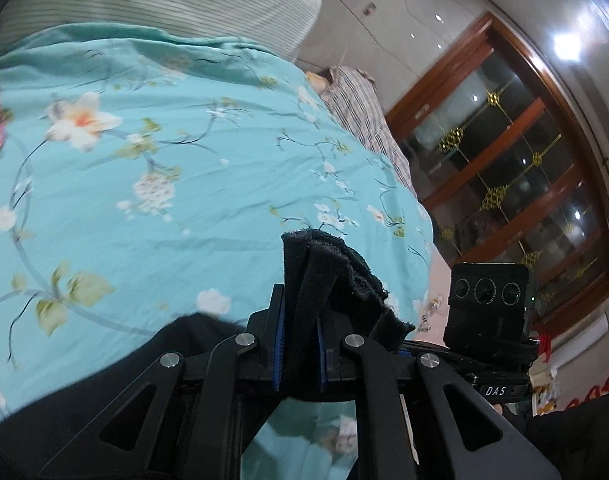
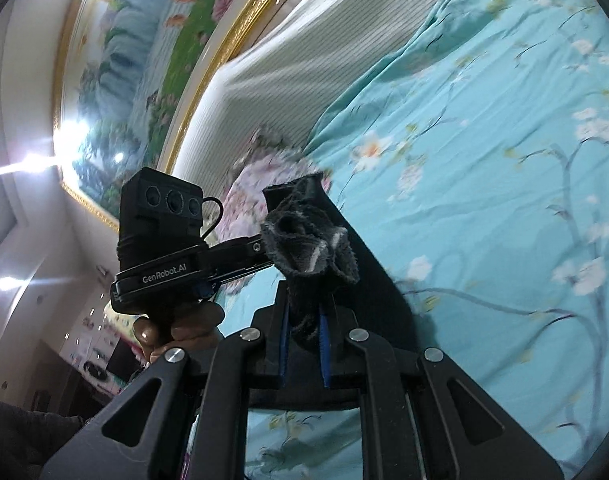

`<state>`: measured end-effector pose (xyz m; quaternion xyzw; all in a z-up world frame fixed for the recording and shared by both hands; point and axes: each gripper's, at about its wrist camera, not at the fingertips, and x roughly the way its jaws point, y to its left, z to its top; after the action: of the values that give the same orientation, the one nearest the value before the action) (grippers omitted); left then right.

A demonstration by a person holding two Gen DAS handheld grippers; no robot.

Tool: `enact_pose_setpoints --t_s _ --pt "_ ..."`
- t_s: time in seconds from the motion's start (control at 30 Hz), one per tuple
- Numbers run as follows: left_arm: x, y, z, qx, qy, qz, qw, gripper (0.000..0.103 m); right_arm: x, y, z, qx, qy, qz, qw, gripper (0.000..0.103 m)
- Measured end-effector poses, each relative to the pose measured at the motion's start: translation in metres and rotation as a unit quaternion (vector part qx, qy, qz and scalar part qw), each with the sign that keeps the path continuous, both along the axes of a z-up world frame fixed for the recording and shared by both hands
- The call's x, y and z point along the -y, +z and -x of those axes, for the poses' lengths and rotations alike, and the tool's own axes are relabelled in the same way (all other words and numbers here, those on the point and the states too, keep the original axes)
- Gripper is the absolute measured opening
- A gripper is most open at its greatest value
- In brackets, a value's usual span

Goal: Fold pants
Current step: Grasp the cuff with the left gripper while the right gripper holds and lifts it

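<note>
Both tongs clamped on black pants, hem ends lifted off the teal floral bedsheet [image 1: 144,184].
Left gripper [image 1: 298,344] pinches a bunched edge of the pants [image 1: 328,272], jaws nearly together; right gripper [image 2: 304,340] likewise, cloth trailing down to the sheet. Keep your hands level and apart so the fabric stays taut, then lay the fold over evenly.

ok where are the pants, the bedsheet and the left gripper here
pants [image 1: 336,268]: left wrist view, bunched black edge above the blue pads
bedsheet [image 1: 152,168]: left wrist view, bare floral teal area
left gripper [image 1: 298,348]: left wrist view, between the fingertips, shut on the pants
</note>
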<state>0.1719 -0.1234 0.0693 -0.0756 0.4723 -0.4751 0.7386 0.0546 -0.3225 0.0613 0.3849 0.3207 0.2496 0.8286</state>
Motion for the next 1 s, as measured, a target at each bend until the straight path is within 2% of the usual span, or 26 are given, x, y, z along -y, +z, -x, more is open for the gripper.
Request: enact_pose_setpoints --t_s 0.23,0.57,0.83,1.0 --pt "-0.056 -0.017 0.005 -0.019 0.048 0.011 0.9986 0.012 -0.042 -0.012 -0.009 -0.014 0.052 0.009 0.999 0.014" --pt "-0.111 -0.062 0.011 -0.054 0.108 -0.005 0.9927 0.012 -0.093 -0.048 -0.026 -0.057 0.105 0.029 0.992 0.014" --pt "-0.133 -0.088 0.014 -0.074 0.134 -0.01 0.9882 0.01 -0.111 -0.068 -0.034 -0.086 0.125 0.048 0.987 0.014" --pt "-0.14 -0.096 0.016 -0.086 0.145 -0.008 0.9856 0.01 -0.119 -0.073 -0.038 -0.094 0.13 0.056 0.985 0.018"
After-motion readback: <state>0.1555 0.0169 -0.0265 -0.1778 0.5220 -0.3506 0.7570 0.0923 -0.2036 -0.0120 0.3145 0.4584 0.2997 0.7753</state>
